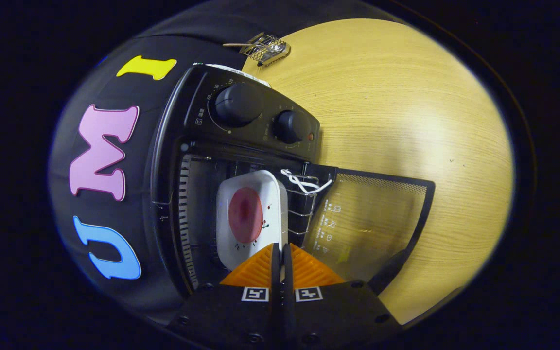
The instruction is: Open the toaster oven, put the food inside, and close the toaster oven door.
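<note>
The black toaster oven [241, 121] stands on the wooden table with its glass door [372, 218] swung fully open and lying flat. Inside, a white rounded plate [234, 243] rests on the wire rack [305, 200], about halfway into the cavity. On it lies a round red slice of food [246, 215]. My gripper [281, 255] is at the oven's mouth, its fingers closed together on the plate's near rim, a thin strip of which shows between them.
Two black knobs [238, 103] sit on the oven's control panel. A white tie [304, 183] is looped on the rack's front bar. A small wire holder [266, 48] lies far off on the light wooden table [406, 107]. Black cloth backs the oven.
</note>
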### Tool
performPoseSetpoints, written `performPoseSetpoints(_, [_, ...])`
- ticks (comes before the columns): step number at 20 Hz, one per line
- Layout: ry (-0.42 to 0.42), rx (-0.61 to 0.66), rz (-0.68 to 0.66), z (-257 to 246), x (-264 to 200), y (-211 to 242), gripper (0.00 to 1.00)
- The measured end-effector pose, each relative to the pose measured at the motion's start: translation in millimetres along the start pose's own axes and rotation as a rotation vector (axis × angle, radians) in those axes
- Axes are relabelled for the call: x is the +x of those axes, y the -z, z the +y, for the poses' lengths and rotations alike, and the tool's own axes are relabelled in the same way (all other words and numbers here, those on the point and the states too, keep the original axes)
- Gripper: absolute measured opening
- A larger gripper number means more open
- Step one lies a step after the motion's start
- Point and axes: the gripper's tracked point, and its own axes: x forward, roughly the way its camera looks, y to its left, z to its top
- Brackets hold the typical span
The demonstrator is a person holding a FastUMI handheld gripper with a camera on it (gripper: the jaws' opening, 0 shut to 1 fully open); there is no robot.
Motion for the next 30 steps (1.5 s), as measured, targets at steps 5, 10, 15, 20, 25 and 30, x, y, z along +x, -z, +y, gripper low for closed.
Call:
performPoseSetpoints(5, [-0.006,0.070,0.006,13.9,9.6,9.1,0.05])
performPoseSetpoints(10, [-0.059,0.055,0.024,21.2,15.7,11.3,0.10])
performPoseSetpoints(15, [-0.104,0.021,0.063,24.4,0.1,16.2,0.55])
performPoseSetpoints(20, [-0.122,-0.077,0.103,12.5,-27.2,10.6,0.97])
performPoseSetpoints(25, [-0.190,-0.254,0.183,13.0,-70.8,6.7,0.97])
performPoseSetpoints(30, [-0.290,-0.767,0.087,21.2,-118.1,-9.0,0.97])
